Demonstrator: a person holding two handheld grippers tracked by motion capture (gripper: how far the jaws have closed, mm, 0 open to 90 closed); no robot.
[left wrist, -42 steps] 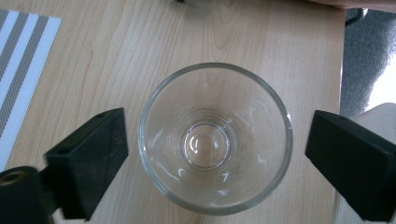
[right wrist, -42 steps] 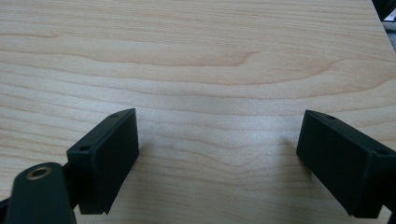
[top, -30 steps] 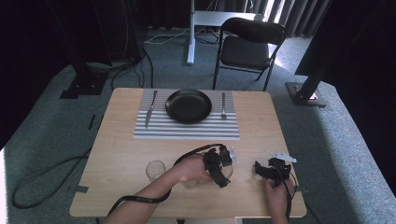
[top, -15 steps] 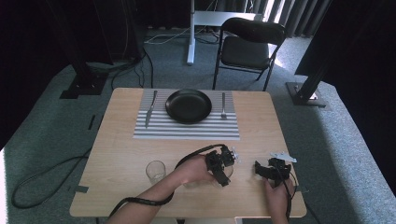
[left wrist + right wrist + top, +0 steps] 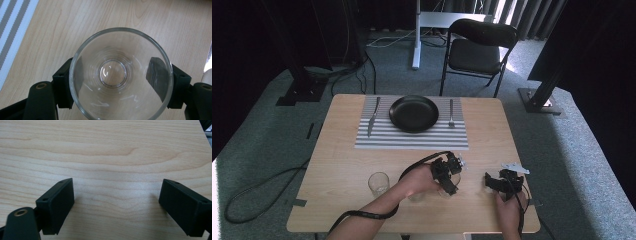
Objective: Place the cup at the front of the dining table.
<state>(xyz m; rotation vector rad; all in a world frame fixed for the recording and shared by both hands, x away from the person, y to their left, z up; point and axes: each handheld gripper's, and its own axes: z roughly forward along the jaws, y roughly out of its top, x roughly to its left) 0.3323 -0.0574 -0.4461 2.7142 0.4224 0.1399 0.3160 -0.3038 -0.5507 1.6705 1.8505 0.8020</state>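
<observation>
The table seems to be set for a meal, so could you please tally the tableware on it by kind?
Glasses: 2, one standing free, one between the jaws of the left gripper
Plate: 1
Knife: 1
Fork: 1
Striped placemat: 1
Total: 6

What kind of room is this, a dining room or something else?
Probably a studio or lab set up for recording, not a home: dark curtains ring the wooden table, cables trail over grey carpet, and a lone folding chair stands behind one place setting.
</observation>
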